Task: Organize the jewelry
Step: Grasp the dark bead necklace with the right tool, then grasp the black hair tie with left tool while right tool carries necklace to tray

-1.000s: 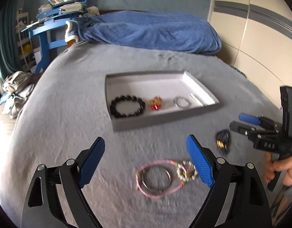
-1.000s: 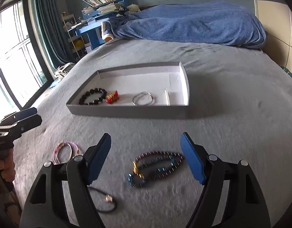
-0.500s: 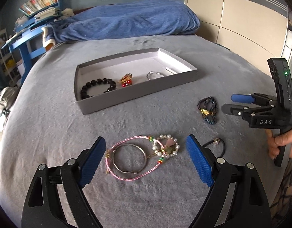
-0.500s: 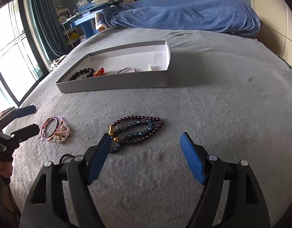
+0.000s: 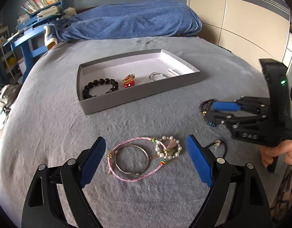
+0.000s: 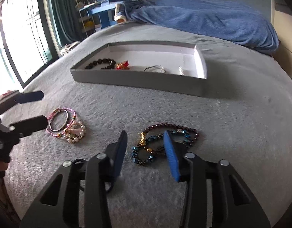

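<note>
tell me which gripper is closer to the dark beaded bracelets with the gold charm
Right. The right gripper is down at the dark beaded bracelets, its open fingers straddling them. The left gripper is off to their left, over the pink cord bracelet.

A grey bedspread (image 5: 51,98) covers the bed. At its far end lies a rumpled blue blanket (image 5: 130,24), with a bit of white trim at its left edge. Beyond the bed stands a blue desk (image 5: 26,43) with stacks of books and papers (image 5: 43,0) piled on top. A white shelf unit (image 6: 83,13) stands beside dark green curtains (image 6: 58,9), next to a bright window (image 6: 16,38). Cream wardrobe doors (image 5: 246,24) with grey stripes fill the other side of the room.
</note>
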Demonstrator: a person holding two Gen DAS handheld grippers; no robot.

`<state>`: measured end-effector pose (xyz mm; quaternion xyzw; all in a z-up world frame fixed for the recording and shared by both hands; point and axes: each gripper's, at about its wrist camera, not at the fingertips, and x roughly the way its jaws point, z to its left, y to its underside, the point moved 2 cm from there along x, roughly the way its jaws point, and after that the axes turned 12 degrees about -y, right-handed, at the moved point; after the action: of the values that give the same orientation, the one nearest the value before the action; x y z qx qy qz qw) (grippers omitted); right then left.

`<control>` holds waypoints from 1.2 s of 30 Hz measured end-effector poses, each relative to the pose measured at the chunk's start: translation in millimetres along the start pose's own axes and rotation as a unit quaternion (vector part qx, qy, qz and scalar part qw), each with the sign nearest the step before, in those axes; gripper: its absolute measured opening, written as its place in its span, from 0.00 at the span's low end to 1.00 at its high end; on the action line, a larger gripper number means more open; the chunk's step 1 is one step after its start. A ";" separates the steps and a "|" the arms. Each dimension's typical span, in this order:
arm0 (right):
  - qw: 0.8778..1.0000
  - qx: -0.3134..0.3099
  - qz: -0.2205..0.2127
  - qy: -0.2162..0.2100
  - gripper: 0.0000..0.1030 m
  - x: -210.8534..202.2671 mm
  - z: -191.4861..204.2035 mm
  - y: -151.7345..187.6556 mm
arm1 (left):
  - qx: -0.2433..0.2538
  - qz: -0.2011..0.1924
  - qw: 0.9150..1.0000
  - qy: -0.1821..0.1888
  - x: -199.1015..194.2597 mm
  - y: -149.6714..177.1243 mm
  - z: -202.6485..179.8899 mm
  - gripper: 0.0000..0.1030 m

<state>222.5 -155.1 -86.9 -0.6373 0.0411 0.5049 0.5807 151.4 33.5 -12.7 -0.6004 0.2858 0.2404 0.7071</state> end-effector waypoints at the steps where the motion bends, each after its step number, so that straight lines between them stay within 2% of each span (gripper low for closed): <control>1: 1.000 -0.001 0.006 0.002 0.23 3.6 -0.5 0.1 | -0.001 -0.001 1.000 0.001 -0.4 0.0 -0.4 0.84; 2: 1.000 -0.002 0.014 0.004 0.16 7.6 -1.1 1.3 | -0.002 -0.002 1.000 0.003 -0.9 0.3 -0.7 0.84; 6: 1.000 0.003 0.003 -0.002 0.06 1.4 -4.3 1.7 | -0.001 -0.009 1.000 0.016 -3.7 -0.2 -5.9 0.84; 15: 0.997 0.060 -0.054 -0.009 0.06 -36.3 -33.1 -7.1 | 0.058 -0.020 0.996 0.067 -10.4 8.7 -50.8 0.84; 23: 0.995 0.072 -0.066 0.003 0.06 -46.9 -43.1 -7.8 | 0.127 -0.012 0.988 0.089 -7.5 24.9 -89.8 0.82; 26: 0.995 0.075 -0.063 0.002 0.06 -45.8 -44.5 -6.1 | 0.139 -0.008 0.986 0.087 -5.4 28.0 -96.0 0.75; 28: 0.995 0.076 -0.064 0.002 0.06 -46.1 -44.0 -5.1 | 0.140 -0.001 0.986 0.088 -2.0 28.4 -95.7 0.59; 30: 0.995 0.076 -0.064 0.002 0.06 -46.5 -43.5 -4.9 | 0.139 0.003 0.986 0.091 -0.2 28.9 -95.4 0.52; 36: 0.995 0.076 -0.061 -0.001 0.06 -43.9 -42.3 -4.6 | 0.151 0.002 0.985 0.084 1.6 30.8 -99.1 0.51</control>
<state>229.2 -210.1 -61.2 -0.5921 0.0396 0.4644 0.6574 120.1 -59.2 -47.2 -0.5040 0.3789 0.1444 0.7627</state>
